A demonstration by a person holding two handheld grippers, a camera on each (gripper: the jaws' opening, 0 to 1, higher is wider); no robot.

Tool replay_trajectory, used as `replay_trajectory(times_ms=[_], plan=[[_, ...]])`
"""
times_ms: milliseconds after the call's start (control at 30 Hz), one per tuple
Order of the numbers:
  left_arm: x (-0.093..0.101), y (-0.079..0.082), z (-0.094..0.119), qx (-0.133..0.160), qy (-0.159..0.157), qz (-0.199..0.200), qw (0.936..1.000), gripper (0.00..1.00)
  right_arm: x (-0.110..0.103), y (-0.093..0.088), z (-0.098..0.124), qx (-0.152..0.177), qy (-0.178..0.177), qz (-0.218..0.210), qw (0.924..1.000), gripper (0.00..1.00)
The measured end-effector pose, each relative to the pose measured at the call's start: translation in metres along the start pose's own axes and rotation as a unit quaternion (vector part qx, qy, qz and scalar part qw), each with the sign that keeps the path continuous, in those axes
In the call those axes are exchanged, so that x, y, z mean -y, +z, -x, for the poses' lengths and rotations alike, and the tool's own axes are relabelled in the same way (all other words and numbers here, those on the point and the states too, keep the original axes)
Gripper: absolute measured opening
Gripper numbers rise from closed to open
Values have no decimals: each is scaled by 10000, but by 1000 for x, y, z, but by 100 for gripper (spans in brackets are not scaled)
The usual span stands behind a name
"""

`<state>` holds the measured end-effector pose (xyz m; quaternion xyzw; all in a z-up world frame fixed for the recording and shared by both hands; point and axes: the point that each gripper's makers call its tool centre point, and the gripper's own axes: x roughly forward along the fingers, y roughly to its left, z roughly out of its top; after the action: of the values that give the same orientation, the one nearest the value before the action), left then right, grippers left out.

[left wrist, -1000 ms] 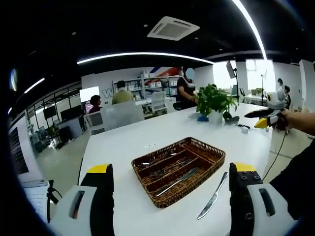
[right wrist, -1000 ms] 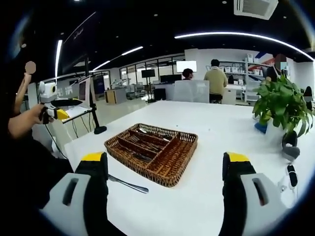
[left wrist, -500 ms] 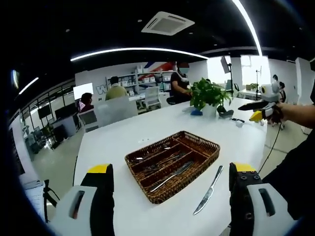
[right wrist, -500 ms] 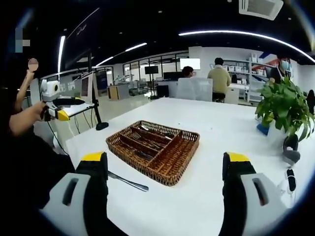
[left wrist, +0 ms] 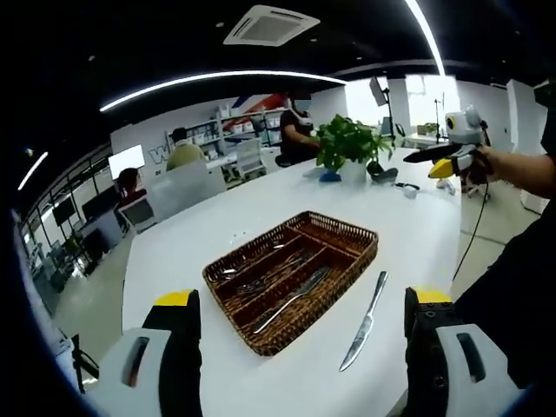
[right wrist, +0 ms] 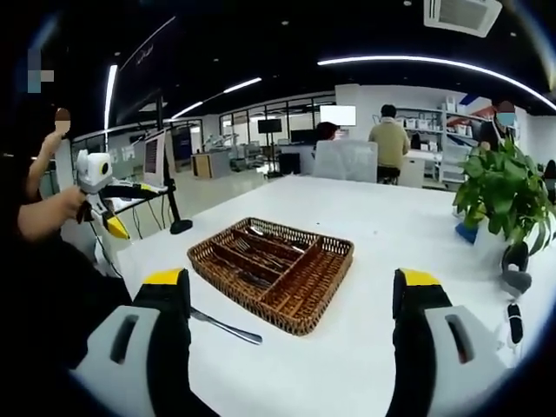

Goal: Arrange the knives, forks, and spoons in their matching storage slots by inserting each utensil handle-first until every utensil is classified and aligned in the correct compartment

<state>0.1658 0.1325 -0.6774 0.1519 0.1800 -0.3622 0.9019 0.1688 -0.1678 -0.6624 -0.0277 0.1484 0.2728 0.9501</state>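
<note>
— Where was the cutlery?
— A knife (left wrist: 365, 310) lay on the white table (left wrist: 217, 234), at four o'clock beside the wicker tray (left wrist: 294, 277).
— My grippers?
— Left gripper (left wrist: 300, 313) and right gripper (right wrist: 291, 291) both gaped wide, empty.

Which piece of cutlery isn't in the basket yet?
The knife lying alone on the white table, just beside the wicker basket. All the other cutlery pieces already lie inside the basket's slots.

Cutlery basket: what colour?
Brown woven wicker basket, clearest in the left gripper view.
</note>
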Motion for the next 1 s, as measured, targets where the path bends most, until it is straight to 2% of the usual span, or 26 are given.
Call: replay_trajectory(times_ms=[200,267,367,433,500,633,700,733,800,1000], plan=[[5,-12,-17,-327,-288,-138,9990,97,-6,-3,-4,-26,45,21,10000,100],[10,-16,-23,-477,-398,-358,9974,95,-6,-4,-5,-17,61,-11,10000,100],[18,-27,-33,-786,-569,-777,9922,96,-7,-6,-6,-35,74,-24,10000,100],[21,-34,-42,-897,-629,-805,9907,99,-9,-5,-6,-20,104,-28,9999,100],[25,-48,-46,-1243,-785,-879,9852,99,-9,-5,-6,-7,125,-16,9999,100],[30,-58,-56,-1398,-973,-1271,9772,96,-7,-10,-4,-56,97,-3,9999,100],[31,-64,-59,-1475,-998,-1258,9759,94,-7,-11,-4,-54,87,-31,9999,100],[33,-71,-60,-1647,-1078,-1205,9730,94,-7,-11,-4,-48,79,-34,10000,100],[33,-76,-65,-1713,-1081,-1226,9716,96,-6,-11,-3,-31,71,-60,10000,100],[39,-89,-72,-1877,-1244,-1337,9651,90,-7,-10,0,40,69,-12,10000,100]])
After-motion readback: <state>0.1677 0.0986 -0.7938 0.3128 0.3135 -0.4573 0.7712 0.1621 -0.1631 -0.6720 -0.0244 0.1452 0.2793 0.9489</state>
